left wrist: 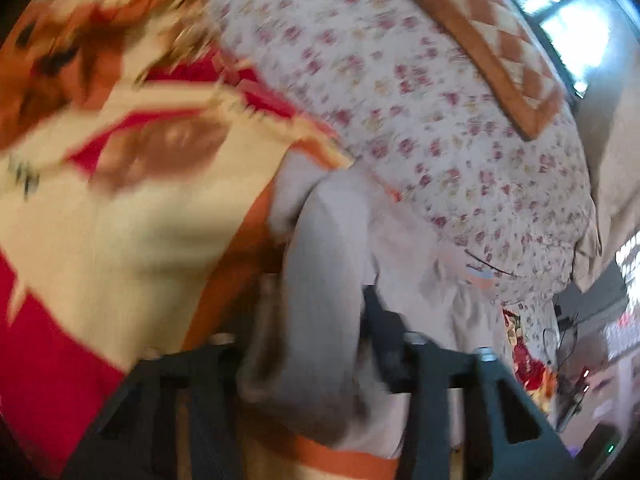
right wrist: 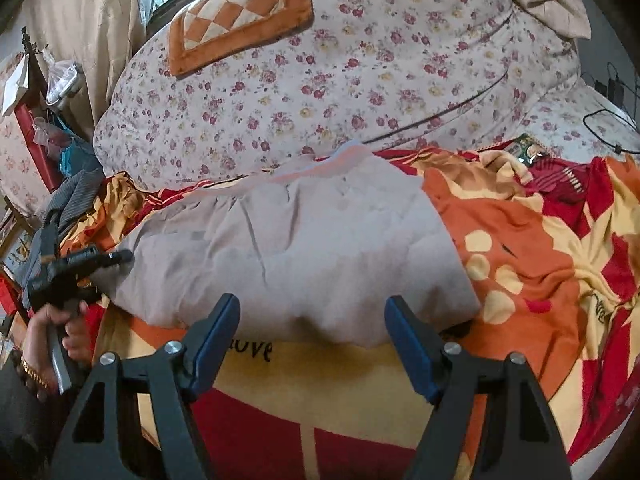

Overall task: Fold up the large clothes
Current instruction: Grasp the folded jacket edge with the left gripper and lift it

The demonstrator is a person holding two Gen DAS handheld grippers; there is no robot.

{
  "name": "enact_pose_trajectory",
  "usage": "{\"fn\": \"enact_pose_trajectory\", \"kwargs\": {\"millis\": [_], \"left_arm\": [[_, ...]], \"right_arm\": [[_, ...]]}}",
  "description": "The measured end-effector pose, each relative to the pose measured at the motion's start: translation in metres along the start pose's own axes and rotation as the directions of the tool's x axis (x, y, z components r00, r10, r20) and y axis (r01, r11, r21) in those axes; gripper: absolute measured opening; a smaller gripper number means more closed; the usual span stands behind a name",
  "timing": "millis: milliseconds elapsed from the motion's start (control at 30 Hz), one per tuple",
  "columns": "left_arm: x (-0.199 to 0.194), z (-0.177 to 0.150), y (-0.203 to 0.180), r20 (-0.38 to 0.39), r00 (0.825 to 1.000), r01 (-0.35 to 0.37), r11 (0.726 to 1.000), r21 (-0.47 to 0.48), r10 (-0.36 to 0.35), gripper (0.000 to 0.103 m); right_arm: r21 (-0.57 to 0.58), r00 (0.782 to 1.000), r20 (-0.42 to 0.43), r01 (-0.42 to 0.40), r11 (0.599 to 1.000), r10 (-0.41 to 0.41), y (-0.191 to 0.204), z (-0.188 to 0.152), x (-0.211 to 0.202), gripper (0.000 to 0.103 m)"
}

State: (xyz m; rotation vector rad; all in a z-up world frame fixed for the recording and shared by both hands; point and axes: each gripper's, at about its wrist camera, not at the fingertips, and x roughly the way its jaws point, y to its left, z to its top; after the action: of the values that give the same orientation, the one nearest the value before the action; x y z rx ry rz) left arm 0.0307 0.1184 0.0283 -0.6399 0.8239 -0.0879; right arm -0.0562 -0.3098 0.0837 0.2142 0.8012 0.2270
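Garment (right wrist: 288, 248) bunched between left gripper's (left wrist: 320, 320) jaws

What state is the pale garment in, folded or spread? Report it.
Partly folded. The pale garment lies as a compact doubled-over block on the blanket, its left end bunched between the left gripper fingers.

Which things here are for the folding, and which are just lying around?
For the folding:
- grey garment
- left gripper, clamped on the garment's edge
- right gripper, open over its near edge

Just lying around:
- orange checked cushion
- floral quilt
- red and orange blanket underneath
- black cable
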Motion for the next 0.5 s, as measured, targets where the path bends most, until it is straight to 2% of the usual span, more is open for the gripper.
{"fn": "enact_pose_trajectory", "kwargs": {"millis": [100,200,233,300,367,400,433,467,500], "left_arm": [[0.004,-0.003,-0.003,-0.003,1.0,-0.007,0.998,0.061,0.007,0.023],[0.018,-0.005,0.003,-0.047,0.999,-0.024,0.999,0.033,0.025,0.025],[0.022,-0.006,0.004,-0.063,0.998,-0.028,0.999,0.026,0.029,0.027],[0.027,-0.007,0.004,-0.083,0.996,-0.036,0.999,0.019,0.037,0.04],[0.031,-0.008,0.005,-0.093,0.995,-0.039,0.999,0.012,0.039,0.042],[0.031,-0.008,0.006,-0.089,0.995,-0.037,0.999,0.01,0.038,0.041],[0.03,-0.007,0.004,-0.084,0.996,-0.036,0.999,0.014,0.037,0.034],[0.028,-0.005,-0.001,-0.079,0.996,-0.034,0.999,0.043,0.037,0.01],[0.024,-0.003,-0.008,-0.064,0.997,-0.039,0.997,0.073,0.044,0.006]], "right_arm": [[0.002,1.0,-0.006,-0.007,1.0,0.007,-0.001,0.0,0.002,0.079],[0.008,1.0,-0.013,-0.013,1.0,0.013,-0.001,0.001,0.004,0.079],[0.009,1.0,-0.014,-0.014,1.0,0.014,-0.001,0.001,0.005,0.079],[0.01,1.0,-0.013,-0.016,1.0,0.016,-0.001,0.001,0.005,0.079],[0.01,1.0,-0.013,-0.015,1.0,0.015,0.0,0.001,0.005,0.079],[0.012,1.0,-0.012,-0.014,1.0,0.014,0.001,0.001,0.005,0.079],[0.012,1.0,-0.012,-0.013,1.0,0.013,0.001,0.001,0.005,0.079],[0.013,1.0,-0.011,-0.014,1.0,0.014,0.0,0.001,0.005,0.079],[0.014,1.0,-0.007,-0.014,1.0,0.014,0.001,0.001,0.005,0.079]]}}
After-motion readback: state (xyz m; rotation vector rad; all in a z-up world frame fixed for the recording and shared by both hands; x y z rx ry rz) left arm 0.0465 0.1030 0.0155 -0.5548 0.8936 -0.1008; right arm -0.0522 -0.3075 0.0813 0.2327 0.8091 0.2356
